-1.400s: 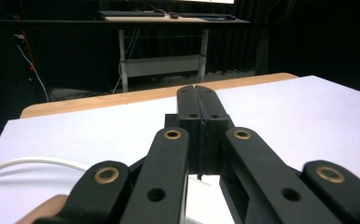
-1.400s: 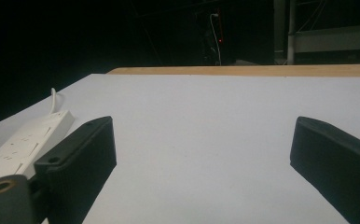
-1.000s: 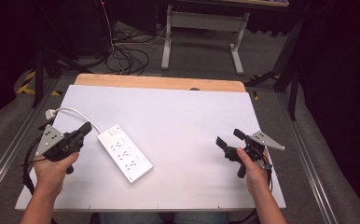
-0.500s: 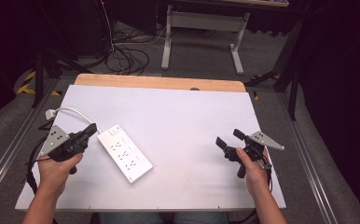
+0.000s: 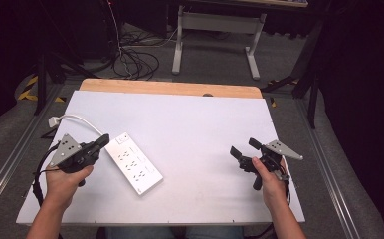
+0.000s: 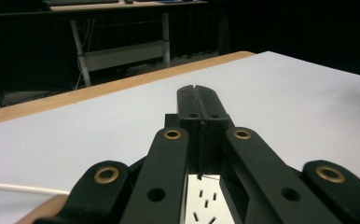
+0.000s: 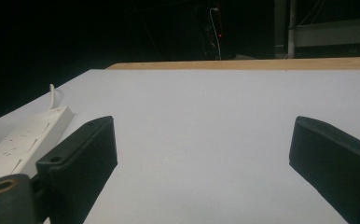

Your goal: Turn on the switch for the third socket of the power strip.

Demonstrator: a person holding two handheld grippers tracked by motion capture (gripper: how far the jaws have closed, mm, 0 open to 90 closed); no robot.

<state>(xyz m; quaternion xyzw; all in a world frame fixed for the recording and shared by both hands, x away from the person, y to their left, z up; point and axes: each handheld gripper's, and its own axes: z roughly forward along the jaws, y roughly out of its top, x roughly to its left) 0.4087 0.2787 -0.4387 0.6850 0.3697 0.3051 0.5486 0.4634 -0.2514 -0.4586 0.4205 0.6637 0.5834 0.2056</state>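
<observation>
Power strip: we see the white power strip [image 5: 133,163] lying flat at the lower left of the high view, on the white table [image 5: 195,124], set diagonally with its switch end toward the upper left.
Cord: its white cord [image 5: 78,121] curves from the strip's upper end toward the left edge of the table, ending in a plug [image 5: 53,120] at the table's left rim.
Left gripper: we find the left gripper [image 5: 102,141] at the lower left of the high view, held in the left hand [image 5: 68,178], its tip right at the upper left end of the strip; whether it touches we cannot tell.
Left jaws: in the left gripper view the two black jaws are pressed together with nothing between them, and the strip's sockets show below them at the bottom of that frame.
Right gripper: the right gripper [image 5: 243,149] sits at the lower right of the high view, held in the right hand [image 5: 269,181], well apart from the strip.
Right jaws: in the right gripper view the jaws stand spread wide over bare table, with the strip at the far left edge of that frame.
</observation>
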